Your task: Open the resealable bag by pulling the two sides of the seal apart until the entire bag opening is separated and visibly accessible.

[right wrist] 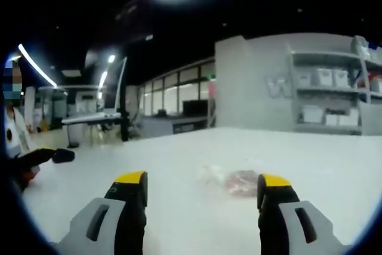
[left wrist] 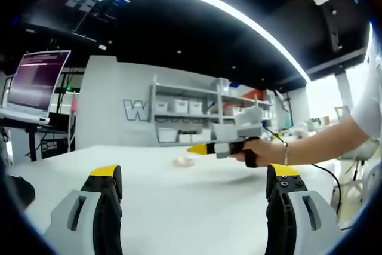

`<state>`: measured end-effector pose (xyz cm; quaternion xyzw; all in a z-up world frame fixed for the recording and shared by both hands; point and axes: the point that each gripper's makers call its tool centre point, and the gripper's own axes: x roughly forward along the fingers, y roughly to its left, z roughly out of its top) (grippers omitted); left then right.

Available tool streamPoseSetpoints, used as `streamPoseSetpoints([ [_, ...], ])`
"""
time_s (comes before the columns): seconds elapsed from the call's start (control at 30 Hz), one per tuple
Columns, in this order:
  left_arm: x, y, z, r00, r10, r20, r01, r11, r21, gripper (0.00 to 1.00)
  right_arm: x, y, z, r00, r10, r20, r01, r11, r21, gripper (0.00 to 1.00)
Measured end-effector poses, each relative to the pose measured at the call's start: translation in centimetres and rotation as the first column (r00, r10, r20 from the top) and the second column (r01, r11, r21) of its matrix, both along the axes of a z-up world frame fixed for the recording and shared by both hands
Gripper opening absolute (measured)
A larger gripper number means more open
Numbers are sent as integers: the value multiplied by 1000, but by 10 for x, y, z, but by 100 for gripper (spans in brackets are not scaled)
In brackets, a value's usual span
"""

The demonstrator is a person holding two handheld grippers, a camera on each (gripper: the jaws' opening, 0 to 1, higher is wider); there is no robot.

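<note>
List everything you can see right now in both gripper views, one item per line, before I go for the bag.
Resealable bag: one, clear with pinkish contents, lying flat on the table ahead of the right gripper, untouched.
Table: one, white, under both grippers.
Shelf unit: one, white, holding white bins, against the grey wall behind the table.
Monitor: one, lit screen, on a stand at the table's far left in the left gripper view.
Dark object: one, black, at the table's left edge in the right gripper view; too blurred to name.
Left gripper: grey with yellow-tipped black jaws, open, empty.
Right gripper: same colours, open, pointed at the bag.
Person's hand: one, holding the right gripper.
</note>
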<state>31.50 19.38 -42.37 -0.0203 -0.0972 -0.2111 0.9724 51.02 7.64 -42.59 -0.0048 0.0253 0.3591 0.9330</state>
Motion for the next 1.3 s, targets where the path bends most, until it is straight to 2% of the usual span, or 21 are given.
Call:
streamPoseSetpoints([
  [1.3,-2,-1,0,1000,-3,9,3,1000,-10,99,-30,-28,14,999,-10,30,8,999,46,71],
])
